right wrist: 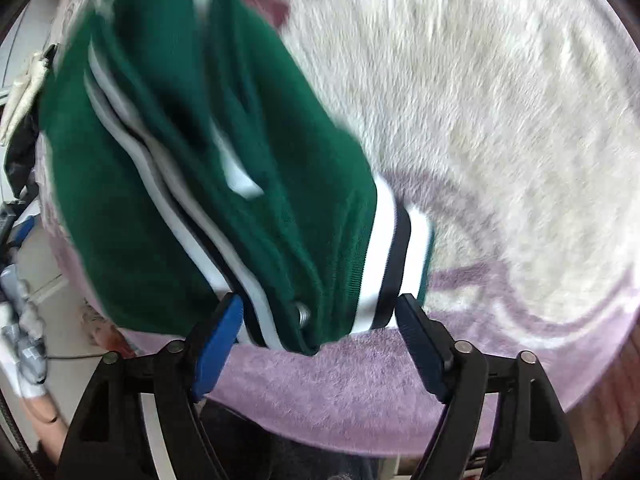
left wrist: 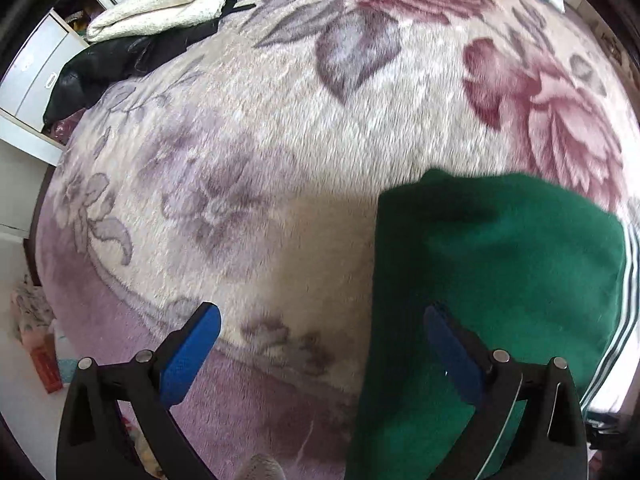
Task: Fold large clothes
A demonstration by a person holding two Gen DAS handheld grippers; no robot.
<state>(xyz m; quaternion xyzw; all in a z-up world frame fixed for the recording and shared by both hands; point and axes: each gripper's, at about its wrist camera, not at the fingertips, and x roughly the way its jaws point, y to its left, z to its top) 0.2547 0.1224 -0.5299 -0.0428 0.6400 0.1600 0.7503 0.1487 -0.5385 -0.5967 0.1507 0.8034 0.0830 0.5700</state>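
Right gripper (right wrist: 318, 318) spread wide — green garment (right wrist: 200, 200) lies loose between its pads; left gripper (left wrist: 320, 328) gapes too — empty.

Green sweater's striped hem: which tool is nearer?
Right. The right tool straddles the striped hem, open. The left tool sits over the sweater's plain green edge, open; hem off to its side.

Sweater (left wrist: 496, 264) on blanket (left wrist: 280, 152) at right; clothes pile (left wrist: 136, 36) far left corner.

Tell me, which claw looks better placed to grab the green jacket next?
Probably the right claw: it is open with the green jacket and its striped cuff bunched between its fingers. The left claw is open too, mostly over the flowered blanket, the jacket beside one finger.
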